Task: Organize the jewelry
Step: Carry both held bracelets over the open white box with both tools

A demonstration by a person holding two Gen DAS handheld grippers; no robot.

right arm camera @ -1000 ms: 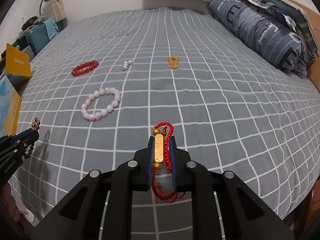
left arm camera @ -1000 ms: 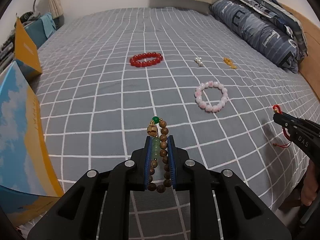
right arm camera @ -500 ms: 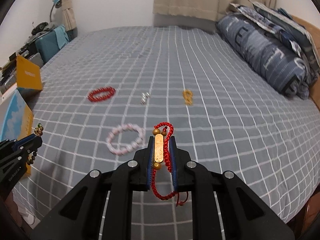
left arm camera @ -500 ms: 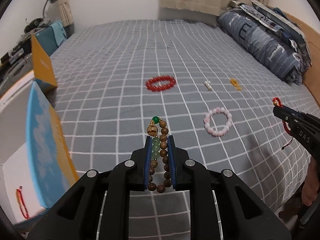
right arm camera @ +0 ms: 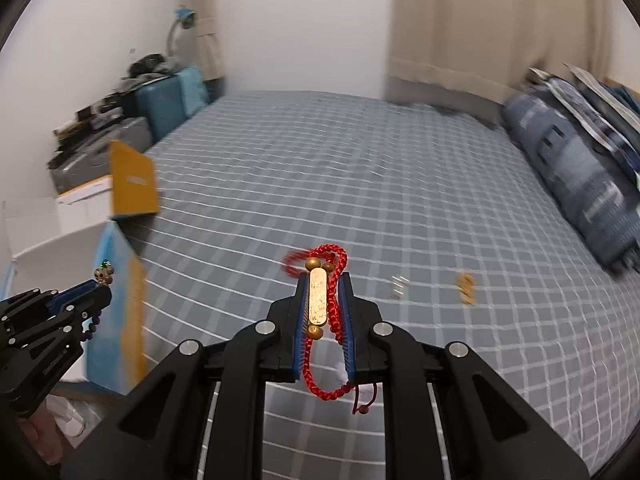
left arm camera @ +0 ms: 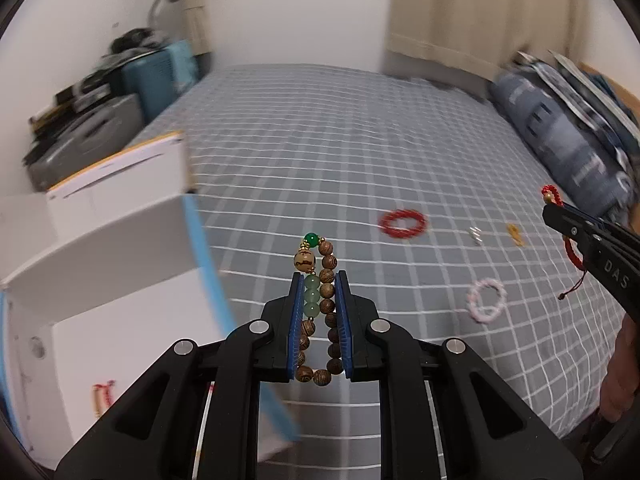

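Observation:
My left gripper (left arm camera: 318,280) is shut on a wooden bead bracelet (left arm camera: 320,312) with green beads and holds it in the air beside an open white box (left arm camera: 120,264) with a blue rim. A small red item (left arm camera: 102,396) lies inside that box. My right gripper (right arm camera: 323,280) is shut on a red cord bracelet (right arm camera: 322,320) with a gold bar, above the bed. On the grey checked bed lie a red bead bracelet (left arm camera: 402,222), a pink bead bracelet (left arm camera: 486,300), a small silver piece (left arm camera: 475,235) and a gold piece (left arm camera: 515,234).
A second white box with a yellow flap (right arm camera: 132,184) stands behind the first one at the bed's left edge. Suitcases and clutter (left arm camera: 120,92) fill the left corner. Blue pillows (left arm camera: 568,152) lie along the right side of the bed.
Both grippers have swung left and lifted, each still holding its bracelet. The open white box now fills the left of the left wrist view, and the loose jewelry has shifted right.

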